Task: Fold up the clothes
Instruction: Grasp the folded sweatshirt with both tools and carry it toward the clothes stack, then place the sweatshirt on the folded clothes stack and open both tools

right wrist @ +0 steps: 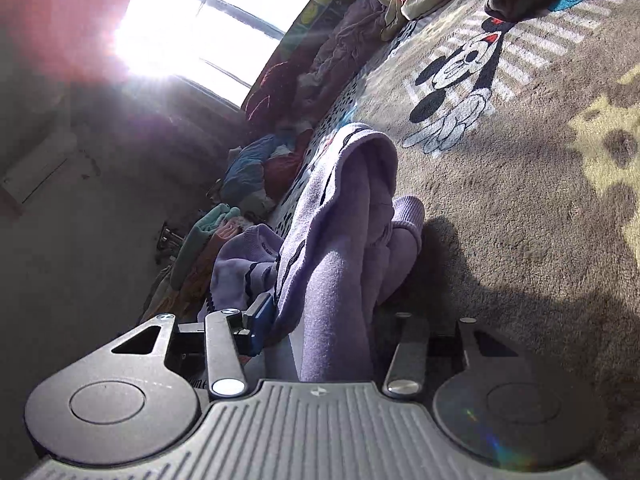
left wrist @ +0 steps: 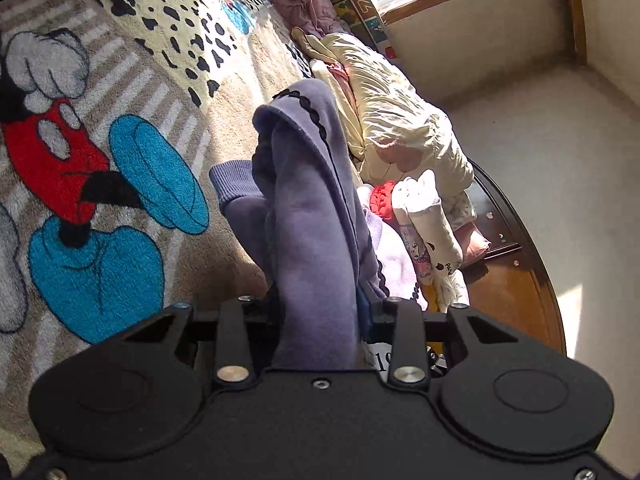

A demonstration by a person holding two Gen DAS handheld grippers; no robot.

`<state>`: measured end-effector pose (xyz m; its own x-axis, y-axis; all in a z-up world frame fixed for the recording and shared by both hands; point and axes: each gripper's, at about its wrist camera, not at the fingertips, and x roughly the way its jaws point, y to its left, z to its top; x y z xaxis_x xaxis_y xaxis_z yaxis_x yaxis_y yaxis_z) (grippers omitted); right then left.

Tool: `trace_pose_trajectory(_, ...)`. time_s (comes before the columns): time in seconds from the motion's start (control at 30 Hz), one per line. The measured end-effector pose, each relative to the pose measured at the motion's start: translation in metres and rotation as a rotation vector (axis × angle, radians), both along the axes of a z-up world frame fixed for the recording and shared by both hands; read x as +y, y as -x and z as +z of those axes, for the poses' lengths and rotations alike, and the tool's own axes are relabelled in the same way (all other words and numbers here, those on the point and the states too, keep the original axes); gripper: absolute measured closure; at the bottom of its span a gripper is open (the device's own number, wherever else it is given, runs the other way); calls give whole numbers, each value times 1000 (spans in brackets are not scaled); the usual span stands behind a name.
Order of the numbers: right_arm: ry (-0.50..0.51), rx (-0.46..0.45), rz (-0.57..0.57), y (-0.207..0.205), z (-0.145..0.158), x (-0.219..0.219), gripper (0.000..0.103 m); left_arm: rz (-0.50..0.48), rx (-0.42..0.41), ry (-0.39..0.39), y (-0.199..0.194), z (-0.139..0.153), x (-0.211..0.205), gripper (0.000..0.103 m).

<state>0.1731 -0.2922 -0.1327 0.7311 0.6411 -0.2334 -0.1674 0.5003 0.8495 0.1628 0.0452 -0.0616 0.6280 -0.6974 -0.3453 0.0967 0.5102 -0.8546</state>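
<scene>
Purple sweatshirt [left wrist: 316, 216] is hanging bunched above the cartoon rug [left wrist: 120, 128], gathered in both tongs. Left gripper [left wrist: 320, 312] is clamping a thick fold; right gripper [right wrist: 324, 320] is apparently pinching another, one pad hidden. Lifting probably lets it drop straight before laying flat. Clothes pile [left wrist: 400, 140] is lying beside.

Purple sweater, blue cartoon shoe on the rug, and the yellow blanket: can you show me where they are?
purple sweater [left wrist: 316, 216], left wrist view, on its draped middle fold.
blue cartoon shoe [left wrist: 158, 172], left wrist view, on the upper blue oval.
yellow blanket [left wrist: 396, 112], left wrist view, on its crumpled top.
</scene>
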Motion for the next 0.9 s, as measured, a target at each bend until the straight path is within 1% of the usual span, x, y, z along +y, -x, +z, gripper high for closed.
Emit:
trace_pose_trajectory(0.13, -79, -71, -98, 49, 25, -35, 55, -87, -74, 34, 0, 37, -43, 69)
trace_pose_trajectory(0.27, -84, -167, -199, 91, 54, -81, 55, -213, -146, 40, -10, 74, -104, 69)
trace_pose_trajectory(0.37, -80, -204, -280, 112, 76, -126, 55, -288, -176, 64, -21, 89, -149, 69)
trace_pose_trajectory(0.47, -47, -243, -353, 124, 95, -169, 55, -369, -191, 115, -39, 94, -200, 69)
trace_pose_trajectory(0.63, 22, -280, -479, 129, 118, -246, 55, -497, -201, 198, -85, 106, -296, 69)
trace_pose_trajectory(0.73, 66, -315, -548, 123, 140, -292, 55, -554, -227, 254, -115, 124, -351, 69)
trace_pose_trajectory(0.83, 99, -372, -605, 106, 167, -343, 55, -599, -262, 308, -145, 146, -401, 69)
trace_pose_trajectory(0.9, 90, -408, -633, 90, 181, -377, 55, -613, -281, 333, -164, 152, -430, 69)
